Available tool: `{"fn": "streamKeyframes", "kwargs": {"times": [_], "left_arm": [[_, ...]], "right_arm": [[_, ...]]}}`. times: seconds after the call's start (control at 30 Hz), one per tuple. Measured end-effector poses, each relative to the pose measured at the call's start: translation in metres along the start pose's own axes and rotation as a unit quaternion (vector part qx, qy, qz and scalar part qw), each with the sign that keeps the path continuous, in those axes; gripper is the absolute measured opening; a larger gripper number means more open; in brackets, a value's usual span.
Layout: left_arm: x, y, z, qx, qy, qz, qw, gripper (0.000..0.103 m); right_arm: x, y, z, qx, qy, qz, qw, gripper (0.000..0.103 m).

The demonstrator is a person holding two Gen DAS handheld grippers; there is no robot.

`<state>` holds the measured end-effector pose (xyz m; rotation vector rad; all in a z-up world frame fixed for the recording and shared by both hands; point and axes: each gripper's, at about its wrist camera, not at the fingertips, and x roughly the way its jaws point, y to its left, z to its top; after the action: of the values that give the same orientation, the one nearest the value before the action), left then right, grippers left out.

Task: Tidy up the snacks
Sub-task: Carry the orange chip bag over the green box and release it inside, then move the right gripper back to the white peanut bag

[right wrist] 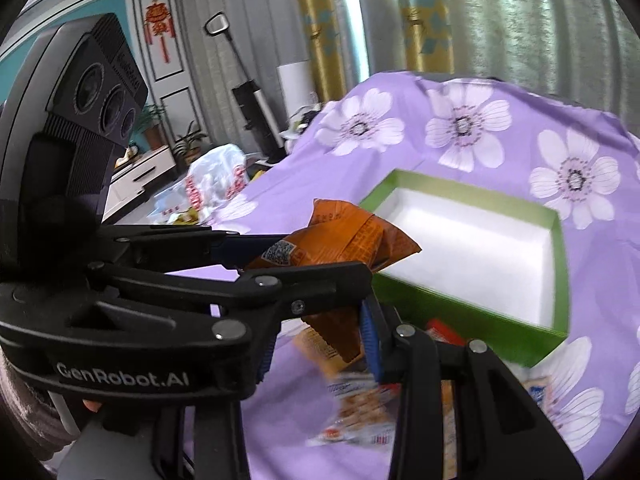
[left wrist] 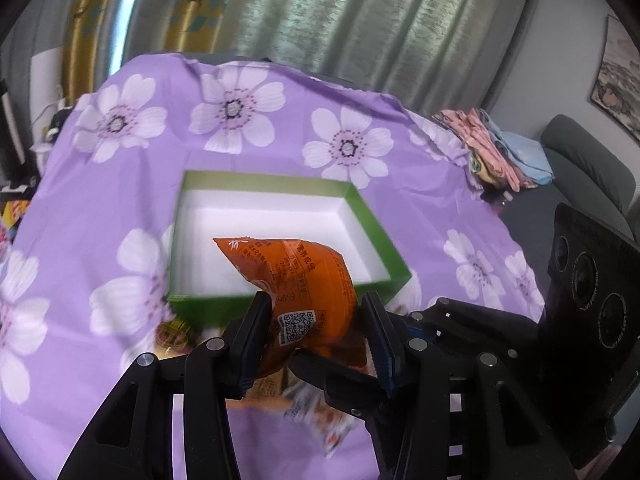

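- Orange packet [left wrist: 296, 272] sits pinched in the left gripper [left wrist: 316, 304], the jaws narrow and pressing on its near end by the printed square code.
- Its long axis runs away from the claw, with the pointed far corner aimed up and left.
- Straight ahead, on the far side of the packet, lies the green box [left wrist: 384, 240], open-topped, white inside and holding nothing that I can see. In the left wrist view the packet's far corner overlaps the box's near wall.
- Right gripper [right wrist: 316, 332] is closed narrowly on a darker orange packet [right wrist: 334, 336]. The box lies ahead and to its right.
- Both claws are close together. The left one crosses just in front of the right, so it likely blocks the right hand's path.
- Loose snack packets [right wrist: 360, 408] lie blurred on the purple flowered cloth [left wrist: 100, 208] below the claws, on the near side of the box.
- Judgement: the left hand looks nearer the box, and its packet must clear the near wall.
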<state>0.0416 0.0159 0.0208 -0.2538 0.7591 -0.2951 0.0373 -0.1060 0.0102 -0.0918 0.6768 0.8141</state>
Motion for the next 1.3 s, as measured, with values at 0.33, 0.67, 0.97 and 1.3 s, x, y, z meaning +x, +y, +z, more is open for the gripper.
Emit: {"fn": "streamKeyframes", "kwargs": {"times": [0.33,0.67,0.97,1.3], "left_arm": [[0.064,-0.003,0.038,-0.012,0.025,-0.023,0.9993,0.047],[0.1,0.01,0.043,-0.048,0.045,0.011,0.9978,0.085],[0.053,0.028,0.026,-0.065,0.021,0.042,0.9968,0.086],[0.005,0.024,-0.017,-0.073,0.02,0.053,0.9957,0.087]], "right_arm": [[0.023,-0.061,0.017,0.024,0.005,-0.035,0.999,0.037],[0.048,-0.099,0.015,0.05,0.021,-0.072,0.996,0.071],[0.012,-0.104,-0.01,0.08,0.02,-0.079,0.993,0.07],[-0.035,-0.067,-0.04,0.068,0.015,-0.088,0.994,0.072]]}}
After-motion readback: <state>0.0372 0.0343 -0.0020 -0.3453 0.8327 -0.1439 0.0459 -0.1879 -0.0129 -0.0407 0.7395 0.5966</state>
